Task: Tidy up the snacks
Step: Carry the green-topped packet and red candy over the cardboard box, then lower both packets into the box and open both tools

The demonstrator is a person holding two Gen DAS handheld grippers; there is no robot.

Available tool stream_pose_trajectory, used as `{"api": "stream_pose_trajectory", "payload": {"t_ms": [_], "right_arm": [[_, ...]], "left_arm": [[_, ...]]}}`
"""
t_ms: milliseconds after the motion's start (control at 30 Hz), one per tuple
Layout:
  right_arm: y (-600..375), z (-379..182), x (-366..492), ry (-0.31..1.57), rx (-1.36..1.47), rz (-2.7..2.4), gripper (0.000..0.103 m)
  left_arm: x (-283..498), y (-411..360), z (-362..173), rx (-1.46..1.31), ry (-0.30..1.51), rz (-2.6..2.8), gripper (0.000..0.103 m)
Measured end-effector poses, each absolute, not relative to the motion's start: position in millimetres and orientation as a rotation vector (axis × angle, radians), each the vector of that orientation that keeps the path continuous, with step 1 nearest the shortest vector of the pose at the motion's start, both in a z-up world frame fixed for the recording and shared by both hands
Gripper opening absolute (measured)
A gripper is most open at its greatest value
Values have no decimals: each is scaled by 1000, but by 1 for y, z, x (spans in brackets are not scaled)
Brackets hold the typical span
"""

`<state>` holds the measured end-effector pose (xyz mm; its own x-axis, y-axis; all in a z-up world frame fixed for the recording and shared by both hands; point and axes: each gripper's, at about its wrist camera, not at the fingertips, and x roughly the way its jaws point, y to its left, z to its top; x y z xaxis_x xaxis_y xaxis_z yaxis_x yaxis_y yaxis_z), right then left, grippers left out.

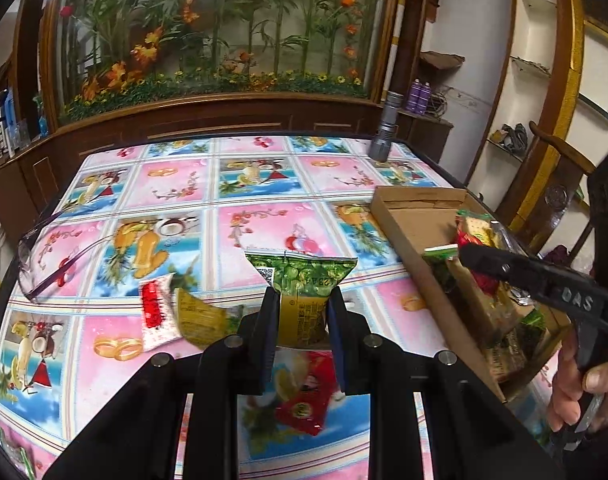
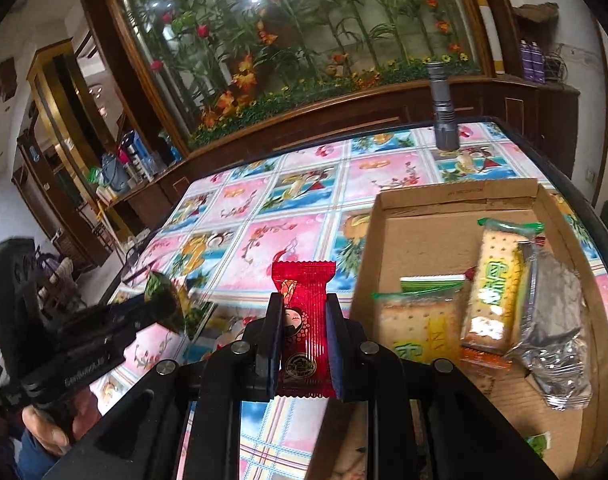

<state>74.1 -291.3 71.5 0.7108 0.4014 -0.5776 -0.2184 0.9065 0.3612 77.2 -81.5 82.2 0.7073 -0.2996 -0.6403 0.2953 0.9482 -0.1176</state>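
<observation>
Right gripper [image 2: 303, 340] clamps my red candy [image 2: 304, 312] for cardboard tray [image 2: 456, 194] | left gripper [image 1: 302, 316] pinches green packet [image 1: 304, 292], waiting its turn

Far table half [image 1: 264, 168] clear, flashlight [image 1: 386, 128] at its corner, box [image 2: 424, 236] back half bare.

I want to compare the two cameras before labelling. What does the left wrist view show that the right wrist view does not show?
Only the left wrist view shows the eyeglasses, a red-and-white packet, a yellow packet and a red packet loose on the table, and the left gripper shut on a green snack packet.

Only the right wrist view shows the silver bag and the cracker packs clearly, and the right gripper shut on a red candy.

Both show the cardboard box, the grey flashlight and the flowered tablecloth.
</observation>
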Motion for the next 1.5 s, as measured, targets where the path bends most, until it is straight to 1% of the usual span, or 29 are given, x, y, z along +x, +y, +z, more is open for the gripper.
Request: {"api": "stream_pose_trajectory", "payload": {"t_ms": [267, 433, 600, 800, 933, 1167, 1500], "right_arm": [[-332, 81, 75, 672, 371, 286, 21], [-368, 86, 72, 653, 448, 224, 21], [-389, 86, 70, 673, 458, 186, 21], [-402, 76, 74, 724, 487, 161, 21], [-403, 62, 82, 779, 554, 213, 21], [-401, 61, 82, 796, 465, 104, 21], [-402, 56, 89, 828, 419, 73, 21]], "left_arm": [[68, -120, 80, -5, 720, -408, 22], [55, -165, 78, 7, 723, -512, 22], [39, -215, 73, 42, 730, -606, 22], [33, -250, 63, 49, 762, -664, 22], [28, -257, 60, 80, 736, -651, 23], [24, -260, 56, 108, 706, -623, 25], [12, -273, 51, 217, 623, -581, 28]]}}
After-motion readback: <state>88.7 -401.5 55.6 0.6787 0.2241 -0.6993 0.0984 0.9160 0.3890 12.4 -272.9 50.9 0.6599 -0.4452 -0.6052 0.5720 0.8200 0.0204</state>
